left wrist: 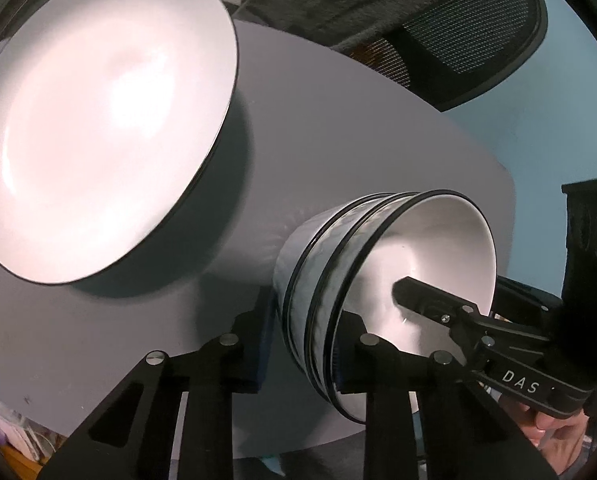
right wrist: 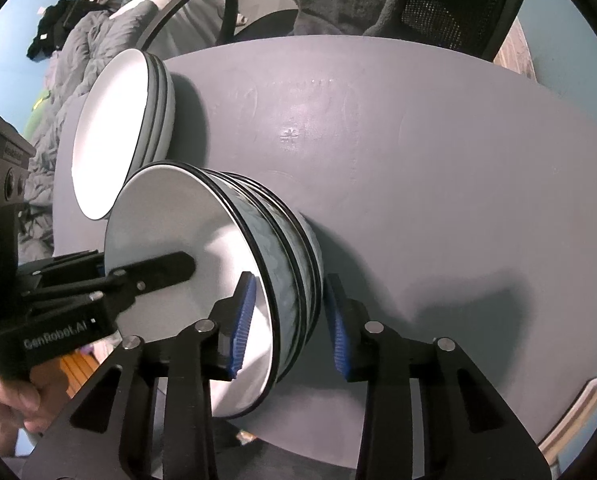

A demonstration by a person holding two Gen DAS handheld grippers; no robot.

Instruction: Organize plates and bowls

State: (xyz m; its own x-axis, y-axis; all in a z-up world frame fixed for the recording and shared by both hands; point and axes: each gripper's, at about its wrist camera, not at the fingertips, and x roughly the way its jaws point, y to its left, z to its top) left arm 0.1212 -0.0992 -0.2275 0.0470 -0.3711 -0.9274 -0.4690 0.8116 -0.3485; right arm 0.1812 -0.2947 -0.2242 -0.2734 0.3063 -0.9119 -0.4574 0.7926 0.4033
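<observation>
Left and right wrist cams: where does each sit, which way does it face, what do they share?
Left wrist: on the left hand-held gripper, facing down over the bowl stack; plate stack at left; right hand-held gripper and a hand at right.
Right wrist: on the right gripper, straddling the bowls' opposite rim; left gripper and a hand at left.
Shared: bowls, plates, grey table, chair.

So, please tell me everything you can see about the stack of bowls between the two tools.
The stack of bowls looks ceramic: glossy white inside, pale blue patterned walls, black rims. At least three bowls nest upright on the grey table, near its front edge, beside a stack of white plates. Each tool straddles the wall on opposite sides, left tool and right tool.
</observation>
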